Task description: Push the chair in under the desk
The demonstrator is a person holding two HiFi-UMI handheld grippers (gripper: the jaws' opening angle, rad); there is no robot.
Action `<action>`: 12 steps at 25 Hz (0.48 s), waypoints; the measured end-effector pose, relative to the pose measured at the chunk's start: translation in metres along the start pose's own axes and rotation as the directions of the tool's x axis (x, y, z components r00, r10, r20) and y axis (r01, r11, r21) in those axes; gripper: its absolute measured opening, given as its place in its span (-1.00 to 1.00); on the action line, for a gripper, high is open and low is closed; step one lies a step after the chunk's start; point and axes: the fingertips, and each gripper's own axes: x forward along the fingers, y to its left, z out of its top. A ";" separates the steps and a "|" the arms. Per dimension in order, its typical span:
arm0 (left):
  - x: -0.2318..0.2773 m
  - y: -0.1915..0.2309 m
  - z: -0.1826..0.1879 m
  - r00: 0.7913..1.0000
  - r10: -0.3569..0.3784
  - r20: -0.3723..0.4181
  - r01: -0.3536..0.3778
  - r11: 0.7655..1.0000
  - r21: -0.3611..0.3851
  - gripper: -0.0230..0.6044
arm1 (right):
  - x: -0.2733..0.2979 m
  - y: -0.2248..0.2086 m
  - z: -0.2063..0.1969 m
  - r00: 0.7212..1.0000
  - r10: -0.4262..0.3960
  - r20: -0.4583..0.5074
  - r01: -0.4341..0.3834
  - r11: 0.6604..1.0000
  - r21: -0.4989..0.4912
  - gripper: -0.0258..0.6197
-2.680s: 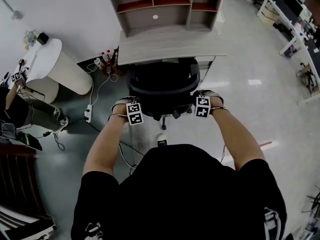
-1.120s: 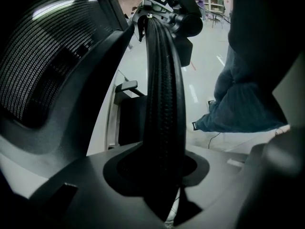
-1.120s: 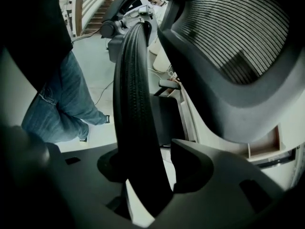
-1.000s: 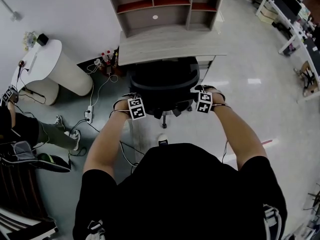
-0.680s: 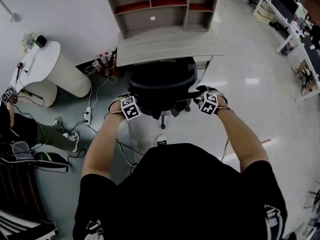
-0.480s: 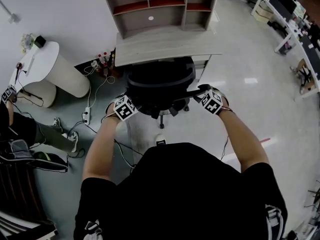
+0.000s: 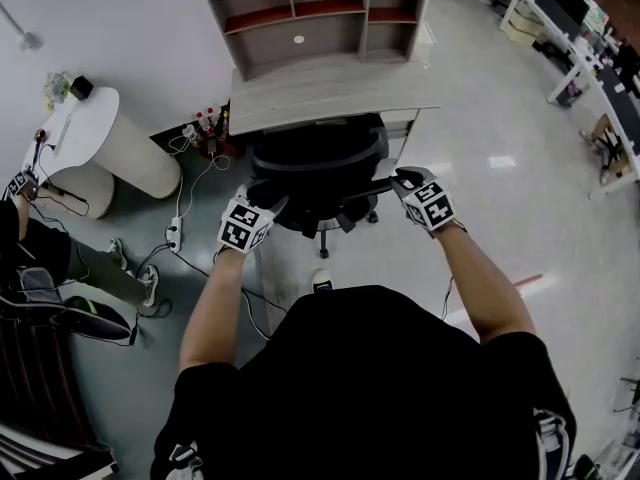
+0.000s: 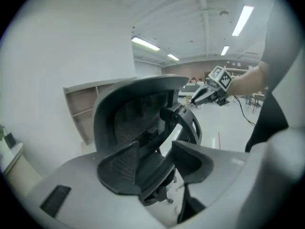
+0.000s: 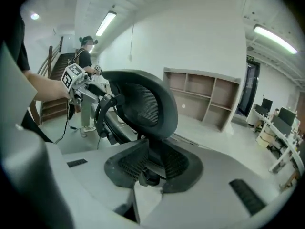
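The black mesh chair [image 7: 318,163] stands with its seat under the grey desk [image 7: 330,86], its back toward me. My left gripper [image 7: 265,196] hovers by the left edge of the backrest. In the left gripper view its jaws [image 8: 157,151] have just been opening and stand apart, with the chair [image 8: 138,113] beyond them and nothing between. My right gripper [image 7: 402,180] is by the right edge of the backrest. Its jaws [image 9: 150,149] have just been closing to a narrow gap that holds nothing, with the chair [image 9: 143,104] behind.
A shelf unit [image 7: 320,13] sits on the desk. A white round table [image 7: 110,133], a power strip with cables [image 7: 175,233] and bottles [image 7: 210,118] are on the left. A person [image 7: 40,258] sits at far left. White desks [image 7: 600,58] line the right.
Both grippers have lifted away from the sides of the chair's back and rolled, so their marker cubes face another way. The chair has stayed at the desk.
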 end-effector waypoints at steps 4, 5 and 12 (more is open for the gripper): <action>-0.007 -0.001 0.015 0.996 0.047 0.080 -0.043 0.998 -0.055 -0.22 | -0.013 -0.003 0.010 0.998 -0.023 0.061 0.018 0.995 0.093 -0.78; -0.008 0.001 0.018 0.993 0.059 0.100 -0.052 0.996 -0.071 -0.23 | -0.016 -0.004 0.013 0.997 -0.033 0.073 0.025 0.994 0.110 -0.80; -0.017 0.007 0.020 0.975 0.142 0.171 -0.121 0.984 -0.131 -0.40 | -0.032 -0.007 0.014 0.990 -0.087 0.112 0.067 0.982 0.175 -0.92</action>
